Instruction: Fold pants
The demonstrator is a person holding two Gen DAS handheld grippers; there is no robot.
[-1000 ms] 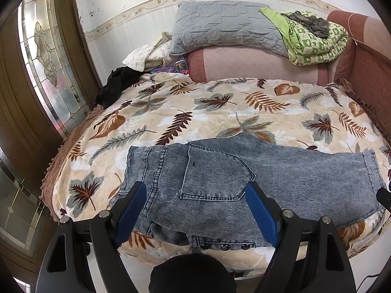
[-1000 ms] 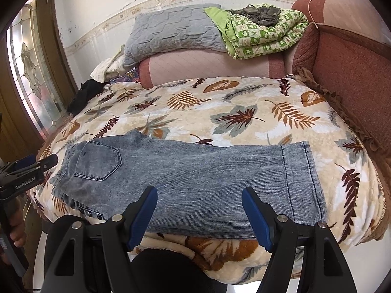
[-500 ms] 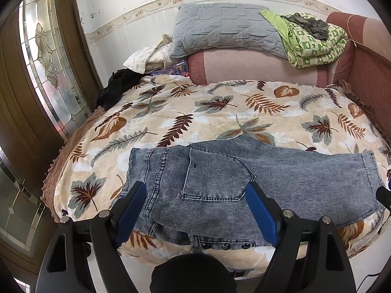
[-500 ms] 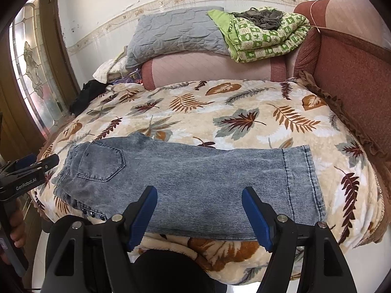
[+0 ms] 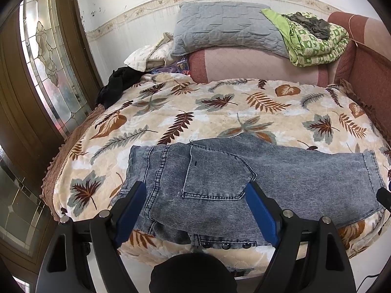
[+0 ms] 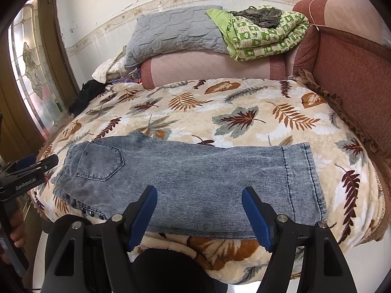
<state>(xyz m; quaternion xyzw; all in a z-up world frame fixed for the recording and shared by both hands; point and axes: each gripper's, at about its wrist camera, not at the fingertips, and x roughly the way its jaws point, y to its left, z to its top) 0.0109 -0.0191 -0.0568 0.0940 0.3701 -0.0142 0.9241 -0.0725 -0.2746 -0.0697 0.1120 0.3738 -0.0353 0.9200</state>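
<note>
Grey-blue denim pants [image 5: 244, 183] lie flat along the near edge of the bed, folded lengthwise, waist to the left and hems to the right; they also show in the right wrist view [image 6: 195, 180]. My left gripper [image 5: 195, 193] is open and empty, held off the near edge above the waist and back pocket. My right gripper [image 6: 199, 195] is open and empty, held off the near edge above the leg section. The left gripper's tip [image 6: 46, 162] shows at the left edge of the right wrist view.
The bed has a leaf-print blanket [image 5: 220, 112]. At the back lie a grey pillow [image 5: 227, 31], a pink bolster [image 5: 256, 66], a green quilt [image 5: 315, 41] and dark clothes [image 5: 117, 85]. A red padded headboard [image 6: 347, 68] is on the right, a glass door [image 5: 46, 61] on the left.
Both grippers have pulled back and tilted down slightly, so the bed sits lower in both views. The pants have not moved. Both grippers stay open.
</note>
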